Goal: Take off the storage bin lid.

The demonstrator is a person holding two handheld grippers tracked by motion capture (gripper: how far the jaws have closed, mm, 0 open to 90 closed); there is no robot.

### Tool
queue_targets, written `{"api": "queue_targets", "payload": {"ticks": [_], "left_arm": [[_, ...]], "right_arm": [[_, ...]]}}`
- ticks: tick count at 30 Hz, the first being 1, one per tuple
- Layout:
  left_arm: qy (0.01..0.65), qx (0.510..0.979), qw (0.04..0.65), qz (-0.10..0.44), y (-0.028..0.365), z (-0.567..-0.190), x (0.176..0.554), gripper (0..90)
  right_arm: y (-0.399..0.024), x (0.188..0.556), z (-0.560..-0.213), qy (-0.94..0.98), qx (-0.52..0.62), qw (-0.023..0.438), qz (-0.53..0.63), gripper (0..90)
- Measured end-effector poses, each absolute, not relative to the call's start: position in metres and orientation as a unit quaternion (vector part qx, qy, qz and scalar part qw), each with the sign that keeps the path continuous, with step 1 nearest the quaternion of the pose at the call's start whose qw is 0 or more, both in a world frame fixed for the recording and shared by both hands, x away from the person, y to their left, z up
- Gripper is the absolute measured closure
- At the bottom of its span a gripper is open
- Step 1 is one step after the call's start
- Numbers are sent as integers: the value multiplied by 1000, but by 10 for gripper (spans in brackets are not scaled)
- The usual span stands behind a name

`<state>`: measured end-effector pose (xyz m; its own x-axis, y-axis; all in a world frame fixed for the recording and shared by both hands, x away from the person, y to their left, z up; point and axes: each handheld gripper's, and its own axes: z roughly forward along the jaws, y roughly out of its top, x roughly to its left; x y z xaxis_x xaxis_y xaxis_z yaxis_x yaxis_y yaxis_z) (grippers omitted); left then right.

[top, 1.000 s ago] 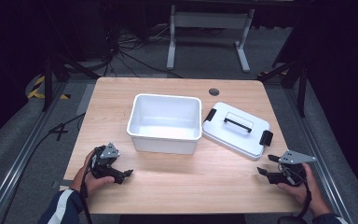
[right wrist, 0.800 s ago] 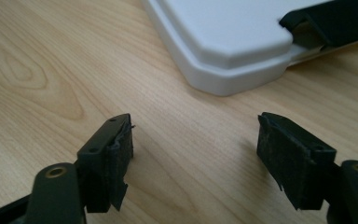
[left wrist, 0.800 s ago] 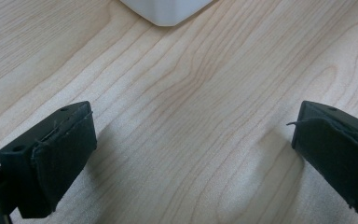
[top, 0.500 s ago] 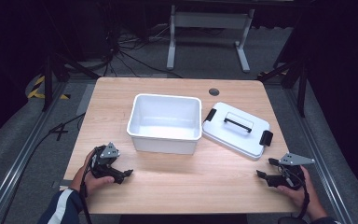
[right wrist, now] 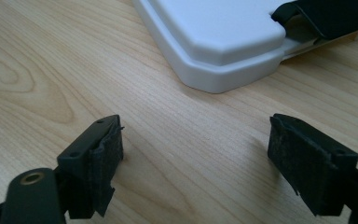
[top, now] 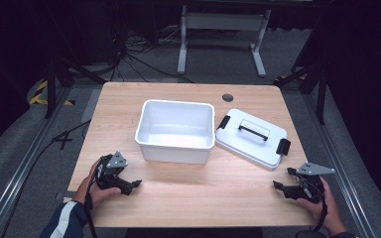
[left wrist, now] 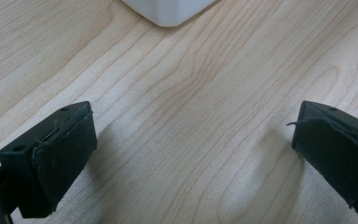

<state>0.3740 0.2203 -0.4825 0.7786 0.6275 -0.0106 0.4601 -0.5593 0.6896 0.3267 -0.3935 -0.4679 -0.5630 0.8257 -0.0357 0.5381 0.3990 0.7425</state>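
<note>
Pale wood grain ran across the table (top: 188, 198), which stood on grey carpet against a dark background. At its middle sat a white plastic tub (top: 176, 130), rectangular with rounded corners and a smooth rim. Just beside it lay its flat white lid (top: 250, 138), with a black handle (top: 252, 129) and black end clips. The left gripper (top: 129, 186) and right gripper (top: 284, 188) rested at the near edge, matte black jaws spread wide, holding nothing.

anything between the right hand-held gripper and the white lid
Nothing: bare wooden table runs from the open right hand-held gripper to the near corner of the white lid, as the right gripper view shows; the high view agrees.
</note>
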Motion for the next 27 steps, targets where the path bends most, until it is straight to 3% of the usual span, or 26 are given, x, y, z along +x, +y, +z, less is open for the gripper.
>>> {"api": "queue_targets", "payload": {"ticks": [27], "left_arm": [[312,876,348,116,220,-482,375,2]], "right_arm": [[-393,327,-468,810,426,206,347,159]]}}
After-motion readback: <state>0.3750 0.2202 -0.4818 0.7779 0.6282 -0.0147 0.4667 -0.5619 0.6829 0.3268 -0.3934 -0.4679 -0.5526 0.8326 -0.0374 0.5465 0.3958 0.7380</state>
